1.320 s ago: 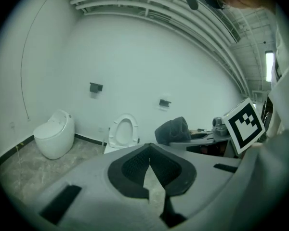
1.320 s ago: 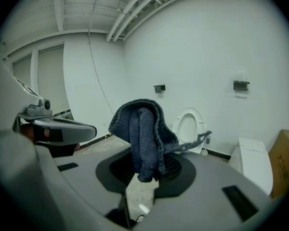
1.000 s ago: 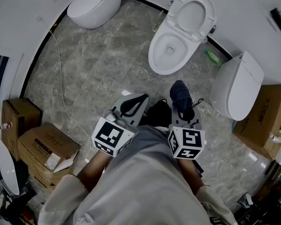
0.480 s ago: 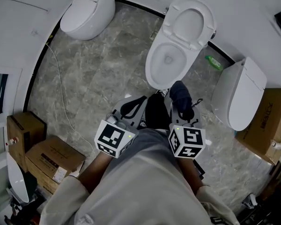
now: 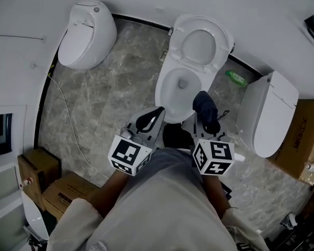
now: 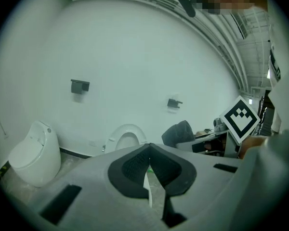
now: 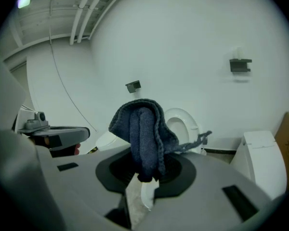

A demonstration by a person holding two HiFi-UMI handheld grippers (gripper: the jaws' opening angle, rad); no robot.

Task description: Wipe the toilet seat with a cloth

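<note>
Grey marble floor [image 5: 110, 88] surrounds the open toilet [image 5: 170, 95], whose toilet seat [image 5: 223, 42] appears to stand raised at the back. We hold the dark cloth [image 5: 204, 106] above the bowl's near rim, pinched in the jaws of the right gripper [image 5: 208, 123]; the left gripper [image 5: 148, 120] has its jaws closed on nothing. We judge this the approach step: next, carry the cloth forward onto the seat ring and press it flat before stroking.

I count three toilets [image 5: 86, 33], three cardboard boxes [image 5: 39, 166], one green bottle [image 5: 235, 78]. One cloth [image 5: 205, 109]. Two claws of mine: left gripper [image 6: 149, 148], right gripper [image 7: 143, 179].
</note>
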